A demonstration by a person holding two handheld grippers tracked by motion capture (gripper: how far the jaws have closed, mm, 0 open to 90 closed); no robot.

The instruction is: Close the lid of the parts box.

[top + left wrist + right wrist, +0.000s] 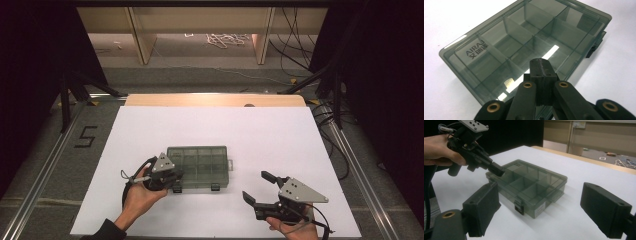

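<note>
At the left, the left gripper (170,176) has its jaws pressed together with nothing between them, their tips resting on or just above the near-left corner of the lid of the smoky translucent plastic compartment box (199,166); whether they touch I cannot tell. The box lies flat on the white table sheet (250,135), near the middle and toward the near edge, lid down, and both dark latches (518,207) on its near side look fastened. To the right, well apart from the box, the right gripper (260,187) hangs with jaws spread wide, aimed at that latch side. Judging from this, opening has hardly begun: the left seems to steady the box, while unlatching and lifting the lid remain.
</note>
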